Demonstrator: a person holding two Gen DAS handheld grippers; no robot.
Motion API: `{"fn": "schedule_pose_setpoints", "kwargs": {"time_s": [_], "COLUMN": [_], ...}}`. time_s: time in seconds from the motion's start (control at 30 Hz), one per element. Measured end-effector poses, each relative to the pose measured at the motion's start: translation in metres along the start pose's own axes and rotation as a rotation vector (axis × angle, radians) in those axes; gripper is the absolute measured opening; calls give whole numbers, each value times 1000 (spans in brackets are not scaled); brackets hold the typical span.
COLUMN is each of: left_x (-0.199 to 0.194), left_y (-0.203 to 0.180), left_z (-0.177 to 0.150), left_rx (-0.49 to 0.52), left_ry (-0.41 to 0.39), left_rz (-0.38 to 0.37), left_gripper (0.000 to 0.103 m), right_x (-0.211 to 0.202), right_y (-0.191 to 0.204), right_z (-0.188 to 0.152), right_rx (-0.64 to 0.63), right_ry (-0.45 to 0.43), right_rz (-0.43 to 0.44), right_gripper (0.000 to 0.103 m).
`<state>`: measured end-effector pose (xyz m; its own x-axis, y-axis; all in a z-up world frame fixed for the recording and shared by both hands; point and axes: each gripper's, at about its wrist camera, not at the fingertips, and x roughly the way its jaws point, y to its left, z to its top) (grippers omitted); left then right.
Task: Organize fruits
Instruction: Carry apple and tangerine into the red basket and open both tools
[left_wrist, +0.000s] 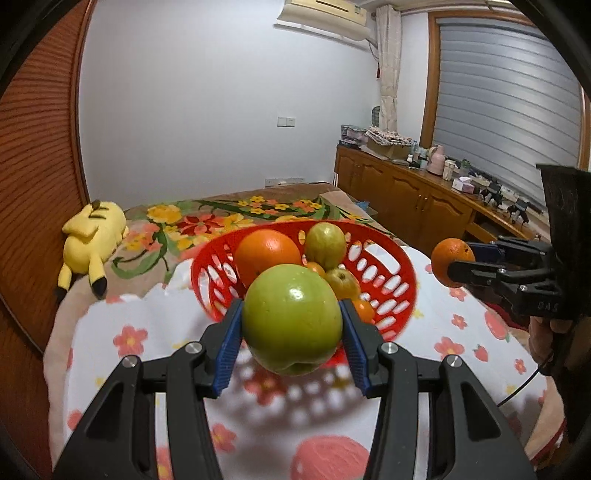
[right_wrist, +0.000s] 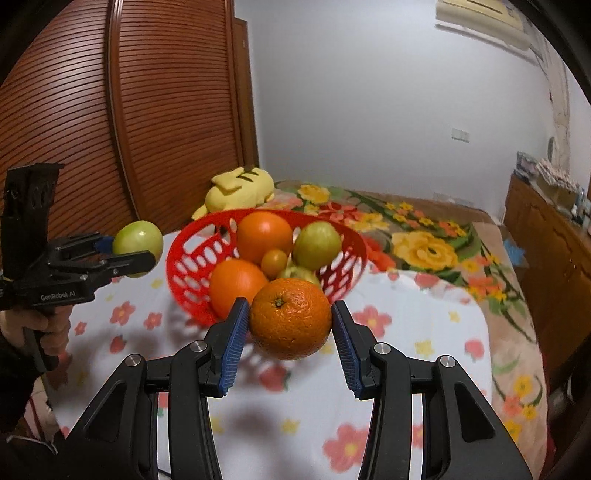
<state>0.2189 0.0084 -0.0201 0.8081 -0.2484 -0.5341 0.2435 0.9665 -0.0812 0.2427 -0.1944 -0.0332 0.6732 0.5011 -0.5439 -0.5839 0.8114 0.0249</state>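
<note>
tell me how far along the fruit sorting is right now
Done: the red basket already holds several oranges and green apples. In hand: the left gripper clamps a green apple, and the right gripper clamps an orange, both held above the bedspread. Left: both fruits remain unplaced.

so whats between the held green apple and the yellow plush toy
In the right wrist view, nothing: only wooden wardrobe door shows between green apple and plush toy.
</note>
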Motion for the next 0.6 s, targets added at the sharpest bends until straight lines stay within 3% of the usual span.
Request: {"fn": "schedule_pose_setpoints", "kwargs": {"time_s": [0.43,0.6], "left_x": [49,61], "left_y": [30,33], "left_z": [19,18], "left_rx": [-21,-20], "left_ry": [33,56], "left_rz": [17,25], "left_gripper": [49,49], "right_x": [74,85], "right_y": [-19,-23], "right_z": [23,27], "right_rx": [-39,-33], "right_ry": [81,81], "right_rz": [-27,-27], "right_gripper": [46,47]}}
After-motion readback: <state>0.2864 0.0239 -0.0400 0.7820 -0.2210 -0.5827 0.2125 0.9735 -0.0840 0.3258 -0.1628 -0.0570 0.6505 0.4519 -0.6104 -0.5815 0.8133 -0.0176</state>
